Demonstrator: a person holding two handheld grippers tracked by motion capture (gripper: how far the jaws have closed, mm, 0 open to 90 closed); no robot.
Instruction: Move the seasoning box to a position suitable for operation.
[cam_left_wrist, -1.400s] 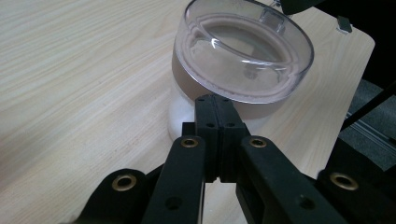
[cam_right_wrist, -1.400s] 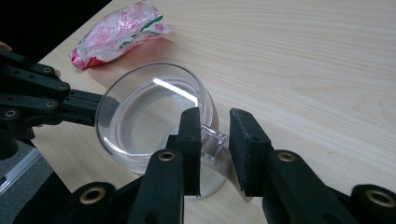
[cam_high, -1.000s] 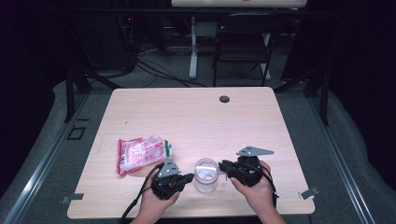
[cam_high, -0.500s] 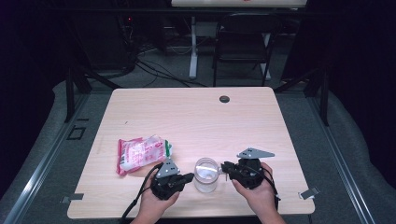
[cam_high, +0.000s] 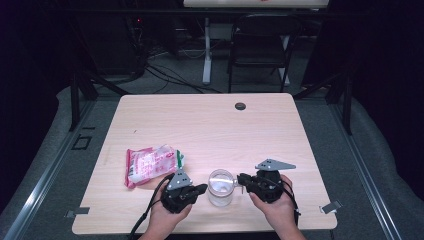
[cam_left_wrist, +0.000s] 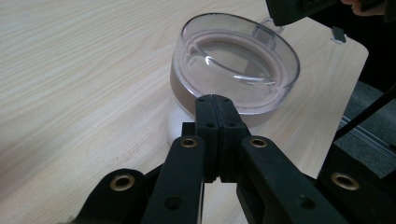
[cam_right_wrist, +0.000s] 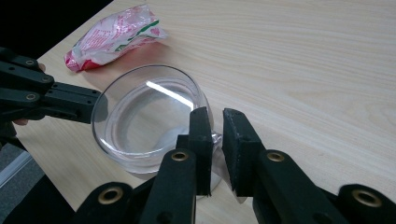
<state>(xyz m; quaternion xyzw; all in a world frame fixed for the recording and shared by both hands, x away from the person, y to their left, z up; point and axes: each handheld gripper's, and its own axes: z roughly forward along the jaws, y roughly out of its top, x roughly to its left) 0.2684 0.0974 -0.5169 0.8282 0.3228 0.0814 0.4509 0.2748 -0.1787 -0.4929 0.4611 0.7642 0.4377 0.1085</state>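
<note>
Clear plastic container (cam_high: 220, 187) being worked at the desk's (cam_high: 210, 125) near edge — light, rigid, slippery.
Its lid tab (cam_right_wrist: 218, 140) is being closed on by the right gripper (cam_right_wrist: 215, 122), pads not yet pressing; the left gripper (cam_left_wrist: 216, 105) — shut, empty — is being held against the wall.

Pink-and-white snack bag (cam_high: 150, 165) at nine o'clock on wooden table (cam_high: 210, 125); dark round grommet (cam_high: 240, 106), probably, at twelve; folding chair (cam_high: 262, 42) beyond.
</note>
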